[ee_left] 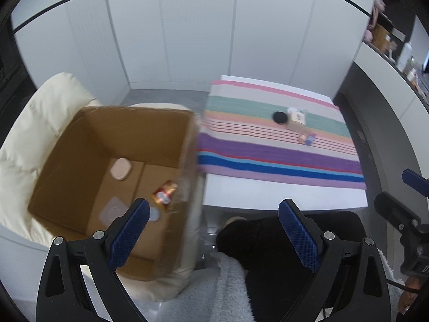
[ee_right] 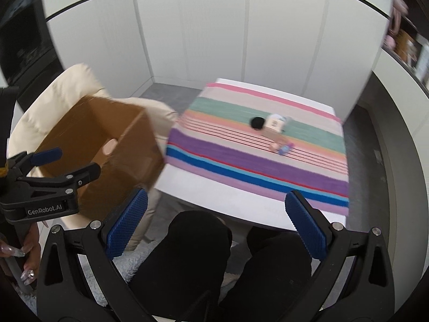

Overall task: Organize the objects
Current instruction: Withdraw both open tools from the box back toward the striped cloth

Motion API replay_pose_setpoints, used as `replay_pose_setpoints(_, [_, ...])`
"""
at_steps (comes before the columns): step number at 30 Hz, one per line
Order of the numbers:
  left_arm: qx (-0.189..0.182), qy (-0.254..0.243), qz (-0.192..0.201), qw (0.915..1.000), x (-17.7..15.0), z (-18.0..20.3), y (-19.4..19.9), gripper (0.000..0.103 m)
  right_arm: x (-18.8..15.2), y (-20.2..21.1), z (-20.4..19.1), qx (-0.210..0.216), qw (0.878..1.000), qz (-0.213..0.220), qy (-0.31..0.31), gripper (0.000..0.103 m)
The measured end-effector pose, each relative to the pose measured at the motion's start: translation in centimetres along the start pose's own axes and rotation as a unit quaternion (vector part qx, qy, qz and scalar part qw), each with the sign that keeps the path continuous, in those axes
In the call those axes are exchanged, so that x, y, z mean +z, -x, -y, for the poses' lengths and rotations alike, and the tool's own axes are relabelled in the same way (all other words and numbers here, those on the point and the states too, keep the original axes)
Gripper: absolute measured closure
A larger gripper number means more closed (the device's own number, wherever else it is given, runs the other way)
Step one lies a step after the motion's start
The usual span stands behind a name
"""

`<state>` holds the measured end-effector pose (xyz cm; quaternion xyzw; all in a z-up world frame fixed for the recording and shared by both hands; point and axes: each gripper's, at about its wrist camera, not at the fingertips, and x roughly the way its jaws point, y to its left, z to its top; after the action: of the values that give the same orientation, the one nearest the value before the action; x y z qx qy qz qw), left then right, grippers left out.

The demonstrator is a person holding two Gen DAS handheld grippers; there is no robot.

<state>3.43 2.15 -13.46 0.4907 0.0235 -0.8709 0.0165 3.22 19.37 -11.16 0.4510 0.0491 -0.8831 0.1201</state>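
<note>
An open cardboard box (ee_left: 112, 166) (ee_right: 107, 150) rests on a cream cushioned chair. Inside lie a pink compact (ee_left: 120, 169), a gold and red packet (ee_left: 164, 194) and a clear lidded case (ee_left: 114, 210). On the striped cloth (ee_left: 268, 155) (ee_right: 241, 161) sit a black round object (ee_left: 280, 117) (ee_right: 257, 122), a small white and tan carton (ee_left: 297, 121) (ee_right: 274, 126) and a small blue and pink item (ee_left: 307, 138) (ee_right: 281, 147). My left gripper (ee_left: 214, 230) hangs open over the box's right wall, empty. My right gripper (ee_right: 215, 220) is open and empty above the person's lap.
The white table (ee_left: 268, 193) (ee_right: 228, 198) stands against white wall panels. A cream chair (ee_left: 40, 134) (ee_right: 64, 94) holds the box. The person's black-clad knees (ee_right: 201, 255) are below the table edge. A cluttered shelf (ee_left: 402, 53) runs along the right.
</note>
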Motion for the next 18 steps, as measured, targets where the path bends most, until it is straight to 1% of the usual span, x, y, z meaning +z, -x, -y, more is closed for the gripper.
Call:
replay_pose_setpoints(7, [-0.004, -0.039, -0.005, 0.9992, -0.5, 4.7, -1.0, 0.005, -1.1, 0.5, 5.4, -0.026, 0.999, 0.0, -0.041, 0.0])
replay_pose_setpoints(10, [-0.011, -0.041, -0.011, 0.999, -0.4, 6.1, -1.6, 0.005, -1.7, 0.3, 7.6, -0.036, 0.997, -0.004, -0.063, 0.0])
replay_pose_setpoints(15, [-0.026, -0.026, -0.014, 0.9992, 1.0, 7.3, -3.1, 0.005, -2.2, -0.8, 11.2, -0.053, 0.994, -0.012, -0.098, 0.0])
replay_pose_setpoints(18, [-0.03, -0.035, -0.01, 0.9989, 2.1, 8.7, -4.2, 0.005, -2.3, -1.9, 13.1, -0.06, 0.992, -0.016, -0.111, 0.0])
